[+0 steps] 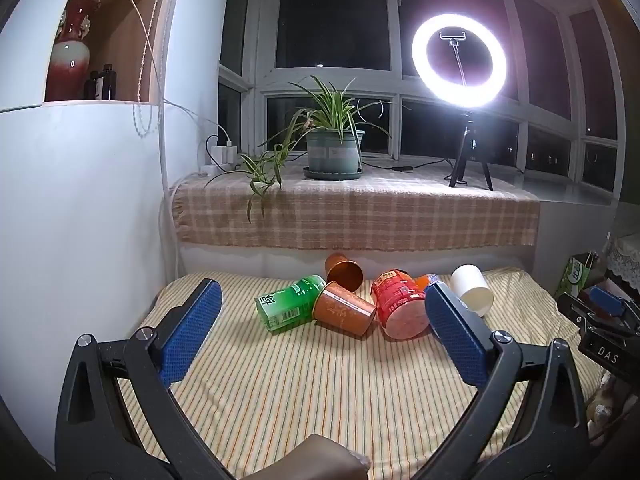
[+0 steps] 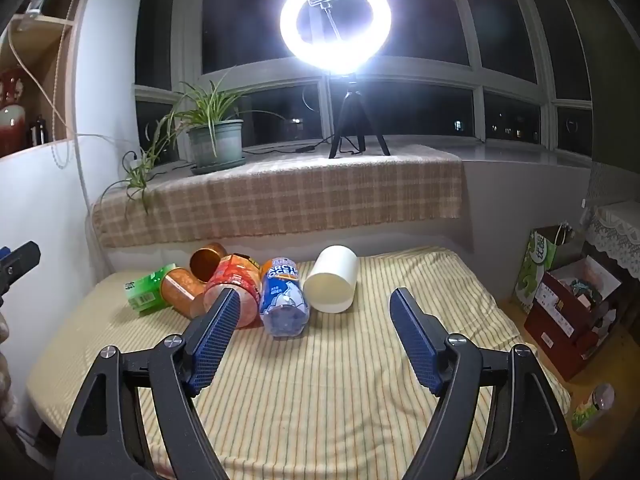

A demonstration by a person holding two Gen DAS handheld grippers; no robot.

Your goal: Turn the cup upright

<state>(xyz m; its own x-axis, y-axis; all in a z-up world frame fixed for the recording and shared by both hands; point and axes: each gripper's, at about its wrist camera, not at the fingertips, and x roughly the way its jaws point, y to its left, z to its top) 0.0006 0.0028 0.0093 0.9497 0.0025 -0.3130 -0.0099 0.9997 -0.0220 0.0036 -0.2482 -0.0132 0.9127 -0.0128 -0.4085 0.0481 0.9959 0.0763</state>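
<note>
Left wrist view: left tool (image 1: 322, 316) spread wide, holding nothing, aimed over striped table (image 1: 320, 380) at toppled cluster; green cup (image 1: 289, 303), brown cup (image 1: 344, 312), red cup (image 1: 398, 304) and copper cup (image 1: 344, 271) on their sides, touching, so none yet upright. White cup (image 1: 472, 289) also on its side, at right end. Right wrist view: right tool (image 2: 316, 320) spread wide, empty, centred between blue bottle (image 2: 283, 300) and white cup (image 2: 331, 278), likely lined up for a side grip.

A: Cups, by colour?
B: White cup (image 2: 330, 279); green cup (image 1: 289, 303); two orange-brown cups (image 1: 343, 311); red cup (image 1: 398, 303); blue-labelled bottle (image 2: 283, 298).
A: Textiles?
B: Yellow-striped cloth (image 2: 320, 380); beige plaid runner (image 1: 360, 216). Gripper pads (image 1: 191, 330) blue.
</note>
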